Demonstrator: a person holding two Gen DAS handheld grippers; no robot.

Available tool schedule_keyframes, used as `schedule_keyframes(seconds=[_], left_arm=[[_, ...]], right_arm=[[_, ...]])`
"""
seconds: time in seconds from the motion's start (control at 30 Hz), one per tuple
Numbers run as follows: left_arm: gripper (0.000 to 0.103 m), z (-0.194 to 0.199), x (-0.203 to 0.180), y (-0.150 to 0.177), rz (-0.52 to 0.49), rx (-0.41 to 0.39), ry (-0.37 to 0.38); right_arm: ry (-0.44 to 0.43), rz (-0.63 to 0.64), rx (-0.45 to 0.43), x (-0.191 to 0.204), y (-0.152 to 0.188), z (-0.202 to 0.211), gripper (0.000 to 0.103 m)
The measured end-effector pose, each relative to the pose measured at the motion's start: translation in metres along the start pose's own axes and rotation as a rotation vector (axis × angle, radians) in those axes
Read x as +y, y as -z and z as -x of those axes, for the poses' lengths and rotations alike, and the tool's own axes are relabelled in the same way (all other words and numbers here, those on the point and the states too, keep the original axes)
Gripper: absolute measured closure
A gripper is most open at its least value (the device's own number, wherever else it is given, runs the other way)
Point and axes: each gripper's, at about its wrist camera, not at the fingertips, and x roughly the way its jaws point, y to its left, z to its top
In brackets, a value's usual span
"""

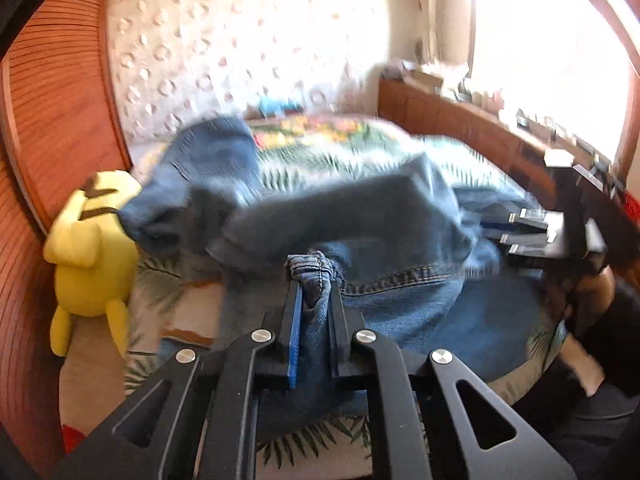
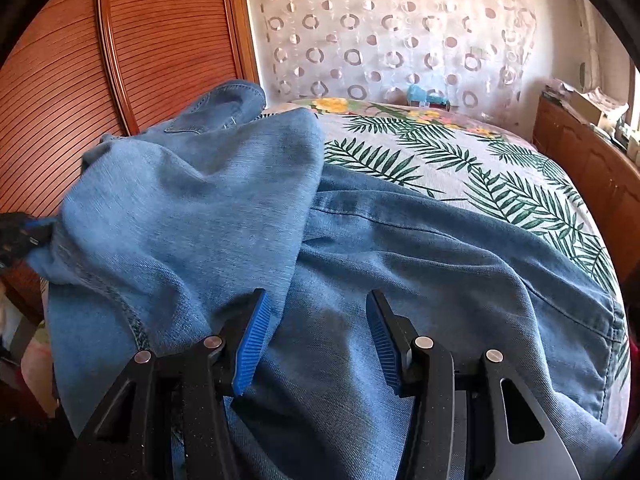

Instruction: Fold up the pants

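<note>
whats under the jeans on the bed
The jeans lie on a bedspread printed with green palm leaves, showing beyond the denim. What the denim itself covers is hidden. The left gripper pinches a hem; the right gripper hangs open above.

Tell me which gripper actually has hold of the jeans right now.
The left gripper: its fingers are clamped on a bunched hem of the jeans. The right gripper hangs open above the denim, gripping nothing.

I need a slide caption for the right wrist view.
Open right gripper hovers above blue jeans on a leaf-print bedspread.
</note>
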Motion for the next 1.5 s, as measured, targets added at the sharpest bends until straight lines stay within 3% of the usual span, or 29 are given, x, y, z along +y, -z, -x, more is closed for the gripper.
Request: schedule_keyframes(seconds=[0.2,0.37,0.63,0.73,0.8,0.87,0.9,1.13,1.5], left_arm=[[0.092,0.033,0.016,-0.005,0.026,-0.075,-0.044],[0.092,0.027,0.024,0.005,0.028,-0.032,-0.048],[0.091,0.007,0.029,0.039,0.075,0.07,-0.02],[0.083,0.009,0.031,0.038,0.094,0.057,-0.019],[0.07,0.011,0.033,0.036,0.097,0.043,-0.03],[0.044,0.013,0.035,0.033,0.107,0.026,-0.044],[0.04,0.013,0.037,0.033,0.113,0.022,-0.049],[0.038,0.013,0.052,0.021,0.171,-0.024,-0.062],[0.038,-0.02,0.064,-0.011,0.141,-0.028,-0.039]], right_arm=[[-0.01,0.032,-0.02,0.006,-0.001,0.018,0.051],[-0.102,0.048,-0.015,0.022,0.0,0.038,0.051],[-0.128,0.093,0.016,0.034,0.004,0.034,0.051],[-0.114,0.083,0.023,0.031,0.0,0.028,0.051],[-0.104,0.077,0.016,0.029,-0.002,0.027,0.051],[-0.099,0.076,0.006,0.029,-0.004,0.032,0.051],[-0.095,0.076,-0.002,0.029,-0.005,0.035,0.051],[-0.074,0.077,-0.04,0.027,-0.003,0.048,0.051],[-0.057,0.04,-0.06,0.019,0.002,0.011,0.051]])
